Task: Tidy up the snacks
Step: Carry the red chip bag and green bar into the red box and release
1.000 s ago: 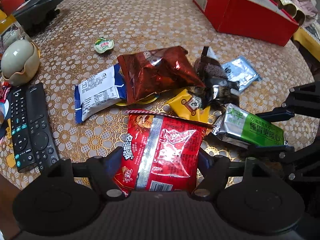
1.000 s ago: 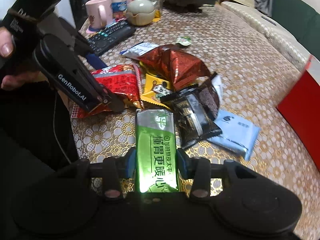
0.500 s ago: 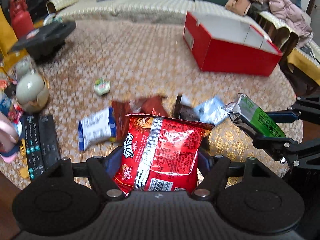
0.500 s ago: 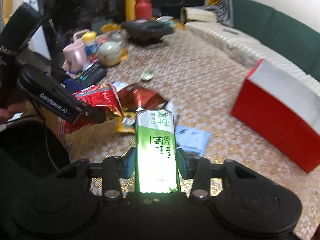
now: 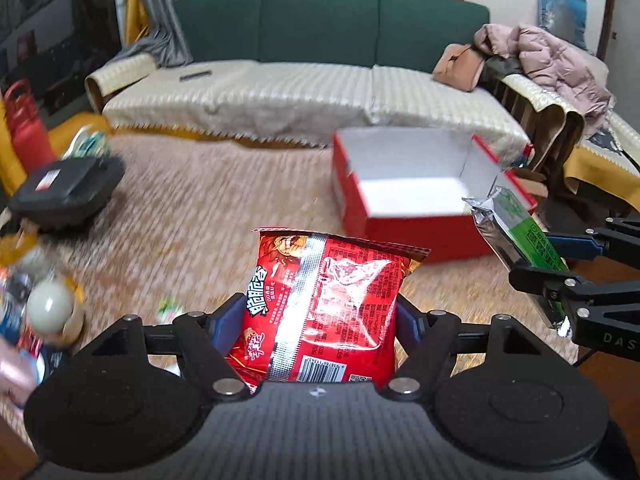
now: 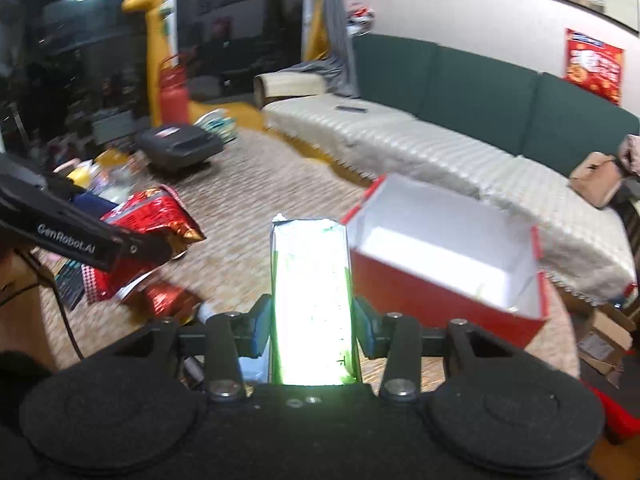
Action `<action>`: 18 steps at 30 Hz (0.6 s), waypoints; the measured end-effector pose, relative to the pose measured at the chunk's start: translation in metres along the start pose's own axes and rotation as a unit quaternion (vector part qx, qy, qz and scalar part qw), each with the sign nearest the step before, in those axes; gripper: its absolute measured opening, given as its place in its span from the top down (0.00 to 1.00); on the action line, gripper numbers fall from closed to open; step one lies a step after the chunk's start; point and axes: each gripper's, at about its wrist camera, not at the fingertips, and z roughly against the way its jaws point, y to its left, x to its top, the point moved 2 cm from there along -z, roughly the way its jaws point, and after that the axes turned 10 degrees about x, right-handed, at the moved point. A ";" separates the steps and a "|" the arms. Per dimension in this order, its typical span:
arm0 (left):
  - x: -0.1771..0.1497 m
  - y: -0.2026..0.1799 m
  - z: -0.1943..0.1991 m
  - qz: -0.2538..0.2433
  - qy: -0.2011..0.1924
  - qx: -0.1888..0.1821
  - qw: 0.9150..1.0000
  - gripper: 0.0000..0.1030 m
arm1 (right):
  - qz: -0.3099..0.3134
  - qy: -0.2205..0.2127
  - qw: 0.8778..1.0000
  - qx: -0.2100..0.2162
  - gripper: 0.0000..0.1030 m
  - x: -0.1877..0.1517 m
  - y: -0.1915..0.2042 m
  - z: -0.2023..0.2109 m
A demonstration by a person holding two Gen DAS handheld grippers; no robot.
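Left wrist view showed the left claw pinching a red snack bag and, at right, the right claw pinching a green packet, both aloft short of the seemingly empty red box, nothing yet stowed.

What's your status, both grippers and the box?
Left gripper shut on red bag, held above the table. Right gripper shut on green pack. Red box ahead, open, looks empty. Nothing between packs and box.

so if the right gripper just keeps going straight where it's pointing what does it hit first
Likely the near red wall of the open red box, just ahead and slightly right of the green packet that the right gripper holds; depth is unclear.
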 end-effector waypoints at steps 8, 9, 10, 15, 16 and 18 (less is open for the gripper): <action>0.055 -0.044 -0.028 -0.017 -0.009 -0.015 1.000 0.27 | -0.029 -0.008 0.998 -0.049 0.59 0.023 -0.058 -0.008; 0.062 -0.050 -0.033 -0.019 -0.009 -0.018 1.000 0.27 | -0.033 -0.007 0.998 -0.056 0.59 0.026 -0.066 -0.012; 0.067 -0.055 -0.038 -0.021 -0.008 -0.021 1.000 0.27 | -0.038 -0.006 0.997 -0.064 0.59 0.027 -0.075 -0.015; 0.092 -0.077 -0.071 -0.029 0.002 -0.025 0.999 0.27 | -0.058 0.006 0.994 -0.091 0.59 0.033 -0.115 -0.033; 0.096 -0.081 -0.078 -0.031 0.005 -0.025 0.999 0.27 | -0.063 0.009 0.993 -0.096 0.59 0.033 -0.123 -0.038; 0.104 -0.090 -0.093 -0.036 0.009 -0.025 0.999 0.27 | -0.071 0.015 0.992 -0.104 0.59 0.034 -0.133 -0.044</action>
